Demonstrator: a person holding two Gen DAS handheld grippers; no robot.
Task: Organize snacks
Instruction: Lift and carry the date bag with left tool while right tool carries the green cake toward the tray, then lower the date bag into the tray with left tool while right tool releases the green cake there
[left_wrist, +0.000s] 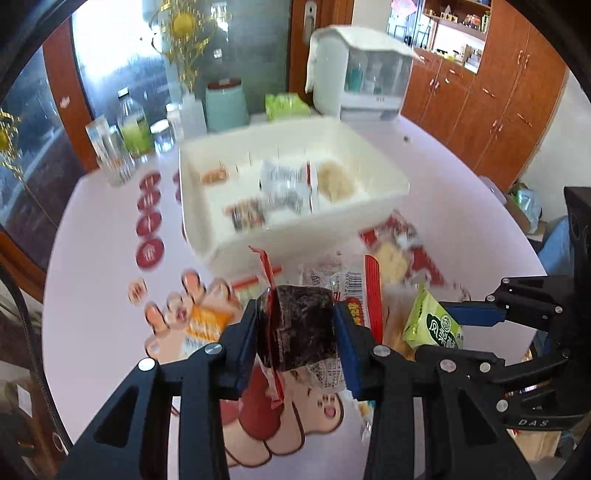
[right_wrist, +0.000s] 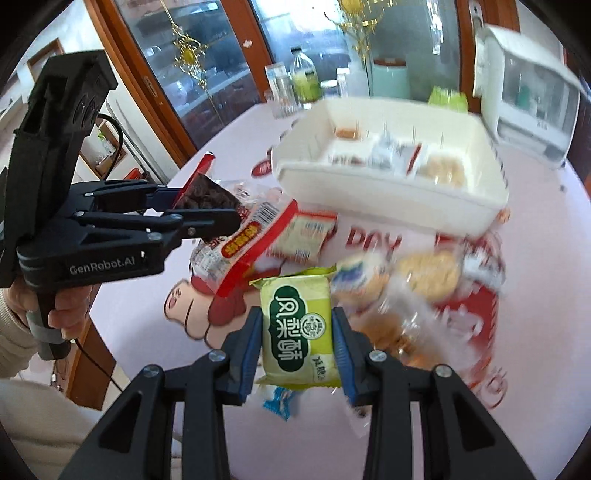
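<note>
My left gripper (left_wrist: 297, 317) is shut on a dark snack packet (left_wrist: 299, 332) with a red sealed edge, held above the table. My right gripper (right_wrist: 297, 321) is shut on a green packet (right_wrist: 295, 325) with white characters. Each gripper shows in the other's view: the right gripper (left_wrist: 445, 332) with the green packet (left_wrist: 432, 325) at the right, the left gripper (right_wrist: 205, 206) with the dark packet (right_wrist: 203, 192) at the left. Beyond both stands a white divided bin (left_wrist: 295, 236) (right_wrist: 388, 199) holding several snacks. Loose snacks lie before it, among them a red-and-white packet (right_wrist: 251, 236) and round crackers (right_wrist: 428, 273).
The pink table (left_wrist: 96, 295) has a cartoon print. Behind the bin stand jars and bottles (left_wrist: 129, 129), a teal canister (left_wrist: 225, 107), a green pack (left_wrist: 286, 105) and a white cabinet-like box (left_wrist: 362, 81). A person's hand (right_wrist: 55, 314) grips the left handle.
</note>
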